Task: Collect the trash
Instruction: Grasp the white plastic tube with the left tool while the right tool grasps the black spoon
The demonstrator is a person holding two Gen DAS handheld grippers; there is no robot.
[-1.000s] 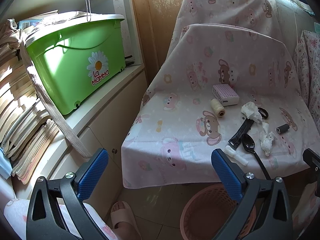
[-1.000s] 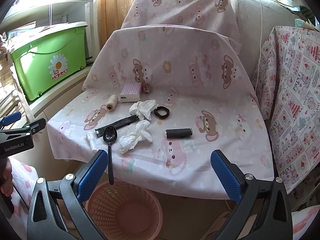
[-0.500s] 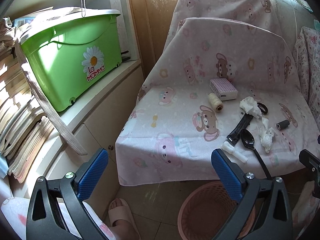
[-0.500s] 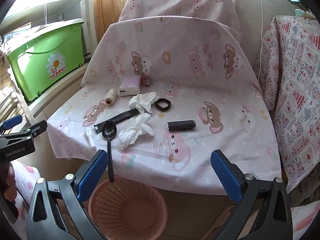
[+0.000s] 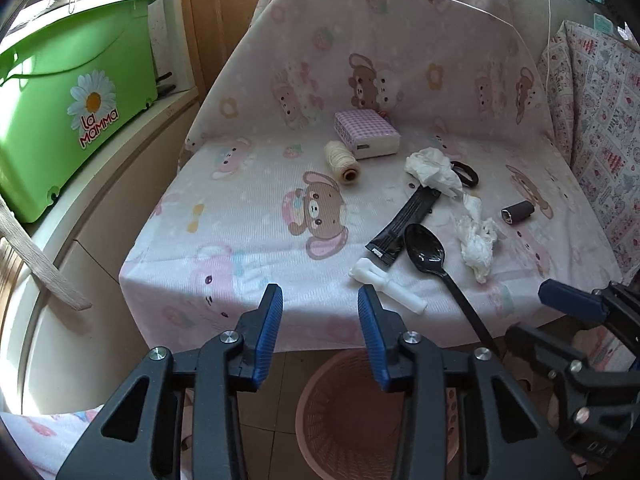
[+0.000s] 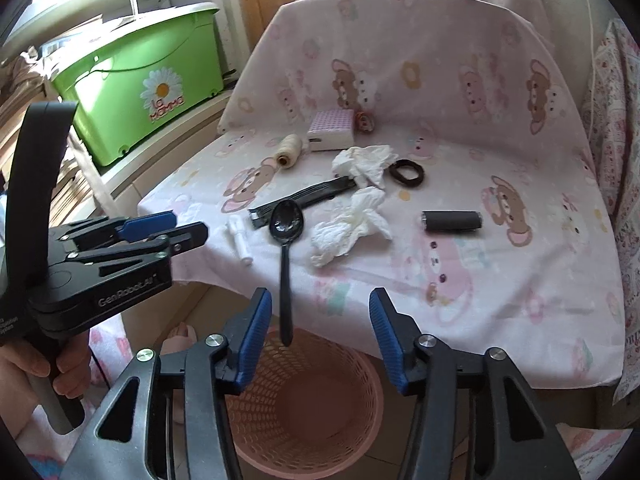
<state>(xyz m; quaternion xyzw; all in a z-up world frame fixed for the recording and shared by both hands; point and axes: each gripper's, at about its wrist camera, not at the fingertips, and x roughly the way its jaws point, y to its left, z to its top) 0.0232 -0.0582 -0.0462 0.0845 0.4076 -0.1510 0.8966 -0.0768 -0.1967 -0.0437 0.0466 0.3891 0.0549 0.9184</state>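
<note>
**Inspector A:** Surface first. What is the work area?

**Inspector B:** A chair seat (image 6: 520, 280) draped in pink cloth printed with bears, its covered backrest rising at the far side. A second draped shape stands behind it. To the left, a pale ledge carries a green plastic box (image 6: 136, 92) marked "La Mamma"; shelving rises above that. Patterned fabric hangs at the right edge.

**Inspector A:** Items on the seat?

**Inspector B:** Two crumpled tissues: one (image 6: 366, 162) toward the far centre, resting on the end of a black sachet (image 6: 304, 196); the other (image 6: 348, 226) nearer, just right of a black plastic spoon (image 6: 286, 224) whose handle overhangs the near edge. A small white plastic piece (image 6: 240, 240) lies left of the spoon. Farther back: a spool of twine (image 6: 288, 150), a checked box (image 6: 332, 130), a dark hair tie (image 6: 408, 172). A dark cylinder (image 6: 452, 222) lies to the right.

**Inspector A:** Receptacle?

**Inspector B:** A pink mesh basket (image 6: 304, 400) on the floor, below the near edge.

**Inspector A:** Tongs?

**Inspector B:** Left gripper (image 5: 320, 320) is partly open, gap moderate, holding nothing, before the near edge. Right gripper (image 6: 320, 332) is likewise partly open and empty, above the basket. The spoon handle shows between its fingers, but contact is not evident.
</note>
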